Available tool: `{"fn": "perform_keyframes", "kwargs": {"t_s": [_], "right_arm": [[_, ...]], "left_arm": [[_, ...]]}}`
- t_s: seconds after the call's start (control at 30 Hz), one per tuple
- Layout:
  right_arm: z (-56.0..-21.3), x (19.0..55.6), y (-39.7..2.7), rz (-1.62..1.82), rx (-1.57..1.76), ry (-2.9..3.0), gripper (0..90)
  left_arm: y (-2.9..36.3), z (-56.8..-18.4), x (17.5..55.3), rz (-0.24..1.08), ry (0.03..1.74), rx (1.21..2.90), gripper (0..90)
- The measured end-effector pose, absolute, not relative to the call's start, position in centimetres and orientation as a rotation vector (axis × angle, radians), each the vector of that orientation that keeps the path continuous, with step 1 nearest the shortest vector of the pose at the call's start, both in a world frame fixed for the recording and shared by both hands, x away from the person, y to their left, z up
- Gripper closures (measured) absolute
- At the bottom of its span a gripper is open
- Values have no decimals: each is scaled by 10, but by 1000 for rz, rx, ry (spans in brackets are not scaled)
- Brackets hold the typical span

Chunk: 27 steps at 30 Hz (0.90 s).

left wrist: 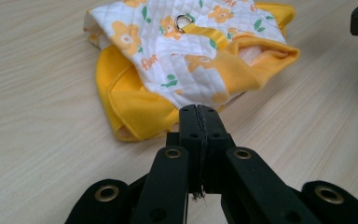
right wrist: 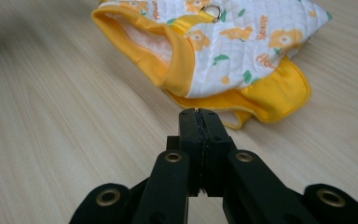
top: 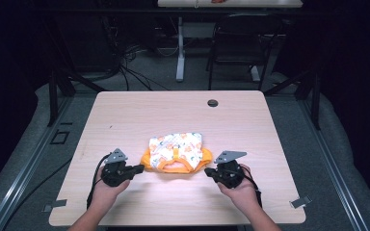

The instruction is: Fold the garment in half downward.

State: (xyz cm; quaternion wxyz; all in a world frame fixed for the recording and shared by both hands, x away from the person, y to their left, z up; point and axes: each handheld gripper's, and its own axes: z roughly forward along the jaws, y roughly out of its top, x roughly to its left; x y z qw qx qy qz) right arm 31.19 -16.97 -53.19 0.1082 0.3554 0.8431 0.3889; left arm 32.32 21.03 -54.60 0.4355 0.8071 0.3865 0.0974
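jaws pressed together, both grippers: left (top: 136, 169), right (top: 211, 173) | flanking garment (top: 176, 152) | on table (top: 173, 115)

- High view: looks forward and down from above the person's side, taking in the whole worktop (top: 125, 115) from afar.
- Left gripper view: low and close, along its own tongs (left wrist: 198, 112).
- Right gripper view: likewise low, along its tongs (right wrist: 198, 114).
- All three share the yellow floral garment (top: 176, 151) (left wrist: 186, 51) (right wrist: 223, 46).
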Motion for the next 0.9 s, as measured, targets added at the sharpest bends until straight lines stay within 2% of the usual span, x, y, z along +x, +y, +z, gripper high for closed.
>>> {"fn": "perform_keyframes", "kwargs": {"t_s": [0.27, 0.47, 0.9], "right_arm": [[-544, 297, -181, 1157, 1084, 2459, 880], [-548, 291, -180, 1155, 1067, 2445, 872], [-560, 288, -181, 1129, 1053, 2424, 862]], "left_arm": [[211, -556, 310, 293, 925, 2077, 898], [214, -559, 306, 282, 900, 2075, 895], [221, -571, 309, 301, 962, 2077, 886]]}}
